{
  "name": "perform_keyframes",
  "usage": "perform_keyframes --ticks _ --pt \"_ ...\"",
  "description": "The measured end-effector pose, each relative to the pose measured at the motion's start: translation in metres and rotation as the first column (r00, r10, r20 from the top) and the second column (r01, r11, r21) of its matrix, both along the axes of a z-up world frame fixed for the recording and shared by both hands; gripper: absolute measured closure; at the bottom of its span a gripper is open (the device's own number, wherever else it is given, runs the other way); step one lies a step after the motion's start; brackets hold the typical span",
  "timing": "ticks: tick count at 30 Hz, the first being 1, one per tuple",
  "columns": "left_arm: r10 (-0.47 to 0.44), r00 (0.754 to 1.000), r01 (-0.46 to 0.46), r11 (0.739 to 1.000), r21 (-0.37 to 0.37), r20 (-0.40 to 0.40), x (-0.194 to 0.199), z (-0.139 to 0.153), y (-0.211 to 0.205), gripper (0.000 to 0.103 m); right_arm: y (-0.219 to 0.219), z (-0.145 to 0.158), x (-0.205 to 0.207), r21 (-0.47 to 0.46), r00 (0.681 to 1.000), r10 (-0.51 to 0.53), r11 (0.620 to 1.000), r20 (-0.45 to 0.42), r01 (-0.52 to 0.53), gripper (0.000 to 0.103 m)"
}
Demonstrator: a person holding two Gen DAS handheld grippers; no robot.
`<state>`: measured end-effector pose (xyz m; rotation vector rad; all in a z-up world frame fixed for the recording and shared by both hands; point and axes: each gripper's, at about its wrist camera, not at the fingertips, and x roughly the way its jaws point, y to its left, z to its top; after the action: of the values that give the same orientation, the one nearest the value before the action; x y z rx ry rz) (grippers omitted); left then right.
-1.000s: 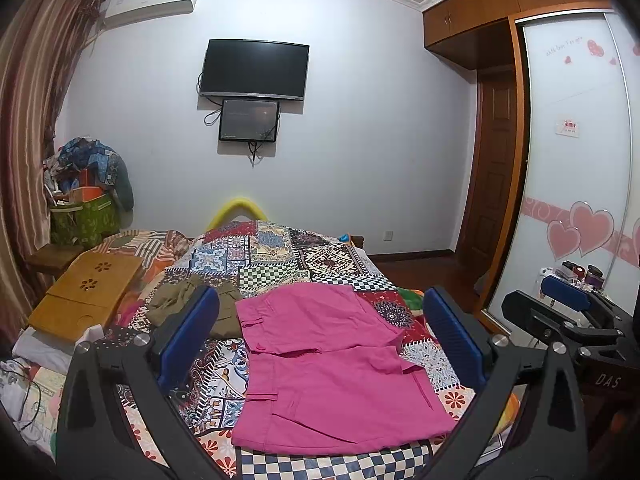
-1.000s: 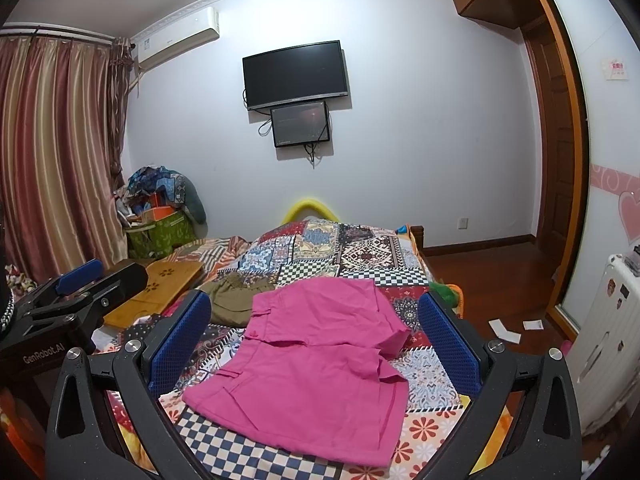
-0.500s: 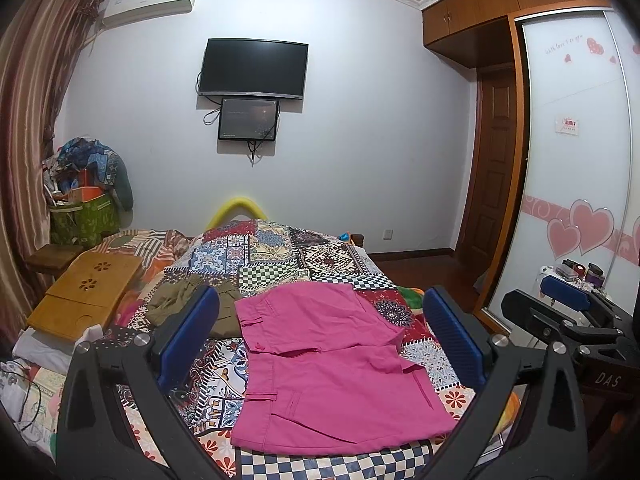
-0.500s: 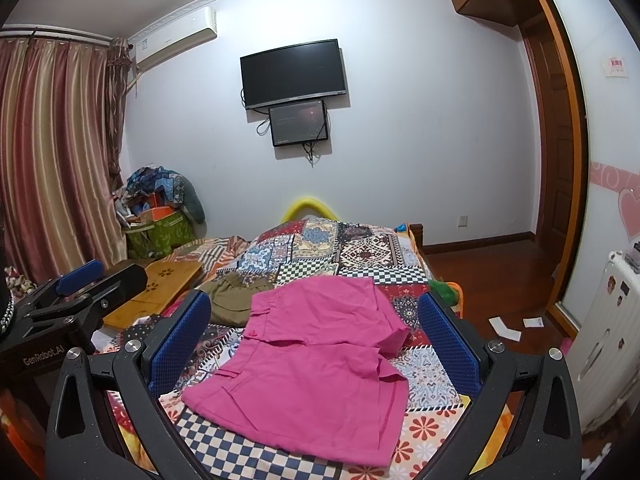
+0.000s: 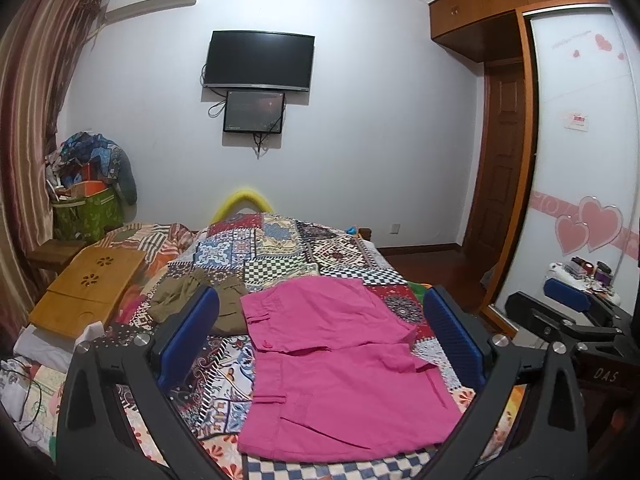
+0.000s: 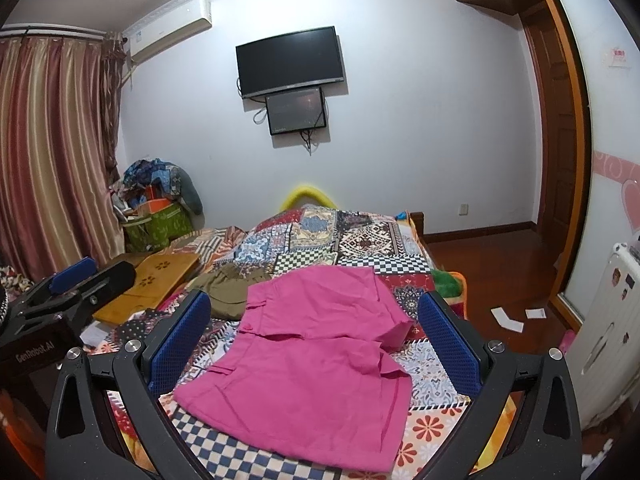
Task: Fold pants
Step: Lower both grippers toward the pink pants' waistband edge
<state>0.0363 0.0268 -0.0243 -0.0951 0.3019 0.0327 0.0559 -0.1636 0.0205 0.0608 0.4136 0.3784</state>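
Both grippers, left [image 5: 320, 340] and right [image 6: 316, 336], hold their blue-padded fingers [image 5: 188, 336] released above the folded pink pants [image 5: 336, 376] on the patchwork-quilt bed [image 5: 280, 248]. Beyond hangs a black wall television [image 5: 258, 60]. The left gripper body reads "GenRobot.AI"; the right one, "DAS".

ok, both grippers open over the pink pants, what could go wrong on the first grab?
1. The pink pants lie on a patchwork quilt; a deep pinch may catch the quilt too.
2. Olive shorts sit right beside the waistband; the left gripper could snag them.
3. The right gripper could grab only one layer at the rumpled hem.
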Motion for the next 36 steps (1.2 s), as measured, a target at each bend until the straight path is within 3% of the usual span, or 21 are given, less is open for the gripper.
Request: perform_keyframes --ticks 12,16,26,30,36 --pt "0.034 0.989 -0.028 0.999 0.045 -0.144 0.100 -0.043 0.040 0.000 -0.008 -0.030 0.076 -0.125 0.997 -0.062 0.991 -0.054 0.055 0.000" --pt "0.030 0.977 -0.020 0.999 0.050 -0.212 0.140 -0.060 0.058 0.013 -0.015 -0.043 0.107 -0.142 0.993 -0.055 0.989 -0.109 0.039 0.001" --pt "0.038 0.952 -0.019 0.998 0.066 -0.304 0.232 -0.098 0.107 0.034 -0.012 -0.076 0.185 -0.213 0.978 -0.001 0.976 -0.210 -0.045 0.040" --pt "0.034 0.931 -0.009 0.997 0.070 -0.362 0.266 -0.120 0.122 0.048 -0.009 -0.093 0.214 -0.235 0.968 0.036 0.967 -0.248 -0.096 0.056" --pt "-0.020 0.884 0.029 1.000 0.011 -0.466 0.294 -0.166 0.121 0.050 -0.011 -0.132 0.248 -0.216 0.925 0.069 0.963 -0.374 -0.160 0.060"
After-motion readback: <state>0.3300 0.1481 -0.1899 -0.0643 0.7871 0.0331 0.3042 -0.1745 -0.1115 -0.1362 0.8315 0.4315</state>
